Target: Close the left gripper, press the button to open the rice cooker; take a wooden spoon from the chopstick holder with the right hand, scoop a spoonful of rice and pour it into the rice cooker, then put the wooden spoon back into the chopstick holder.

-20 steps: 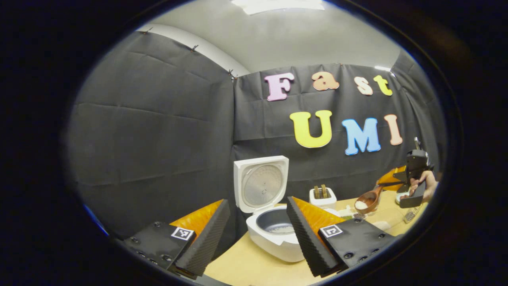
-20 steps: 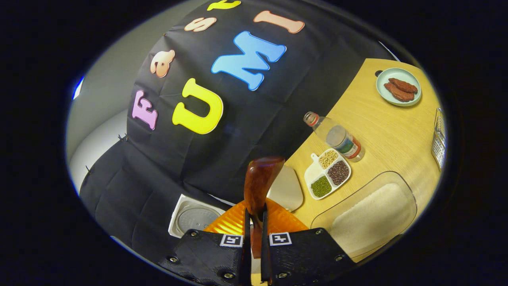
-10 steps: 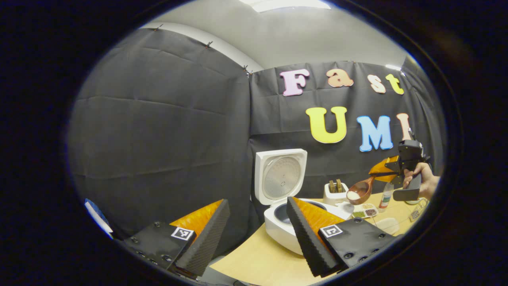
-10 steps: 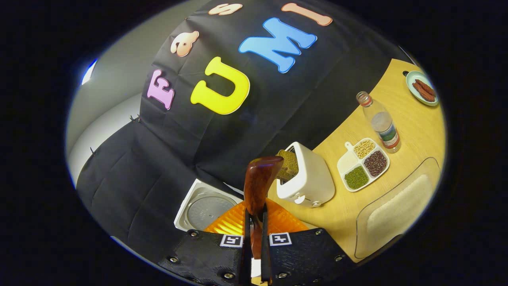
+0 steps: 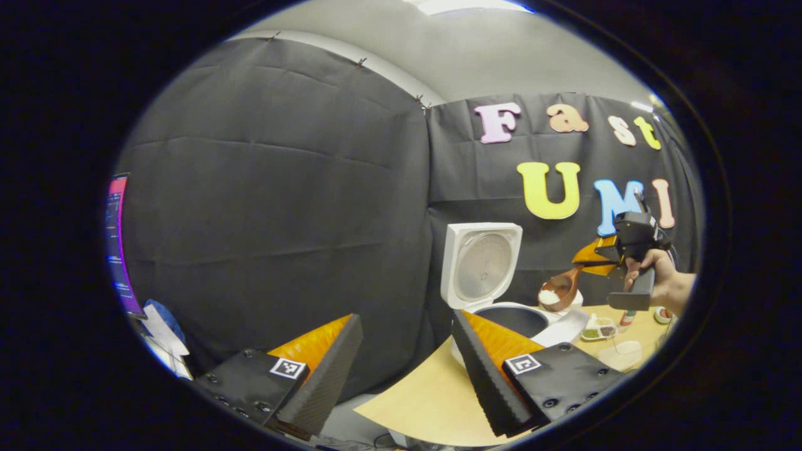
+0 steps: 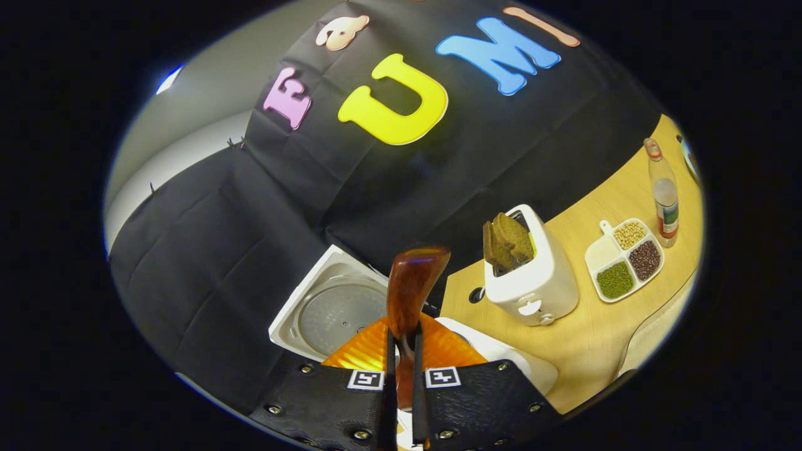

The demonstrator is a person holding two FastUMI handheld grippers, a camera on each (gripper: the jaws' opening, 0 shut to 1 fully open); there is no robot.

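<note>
Wooden spoon point(image 5: 562, 289) of seemingly white rice above open rice cooker point(image 5: 509, 313).

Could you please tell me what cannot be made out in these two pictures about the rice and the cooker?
- Rice cooker pot: in the left gripper view the left gripper's finger covers its near side; any rice inside is too small to tell.
- Wooden spoon bowl: in the right gripper view it is seen edge-on, so its rice is hidden.
- Cooker button: the right gripper hides the body.
</note>
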